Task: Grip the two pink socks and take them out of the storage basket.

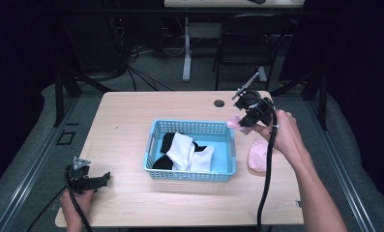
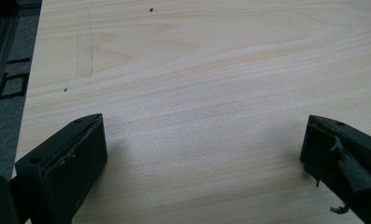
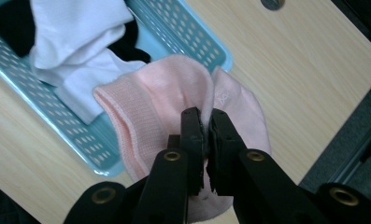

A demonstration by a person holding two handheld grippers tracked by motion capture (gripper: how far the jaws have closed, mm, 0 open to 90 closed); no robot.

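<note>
Pink sock (image 3: 174,93) hangs pinched in the right gripper (image 3: 206,123), whose two black jaws are squeezed together on a fold of the fabric, with the ribbed cuff drooping off to one side. From the high view that right gripper (image 1: 245,118) is lifted above the table (image 1: 131,111), just off the far right corner of the blue basket (image 1: 153,145), and the sock (image 1: 235,123) trails from its tip beside the basket's rim. A second pink sock (image 1: 258,154) lies flat on the wood to the right of the basket, near the person's right forearm. Inside the basket sit white socks (image 1: 187,151) heaped over black socks (image 1: 168,142). Over at the near left corner of the table, the left gripper (image 1: 95,181) rests low in the person's hand, well apart from the basket; its own view shows the jaws spread wide, with bare wood between them and nothing touched
</note>
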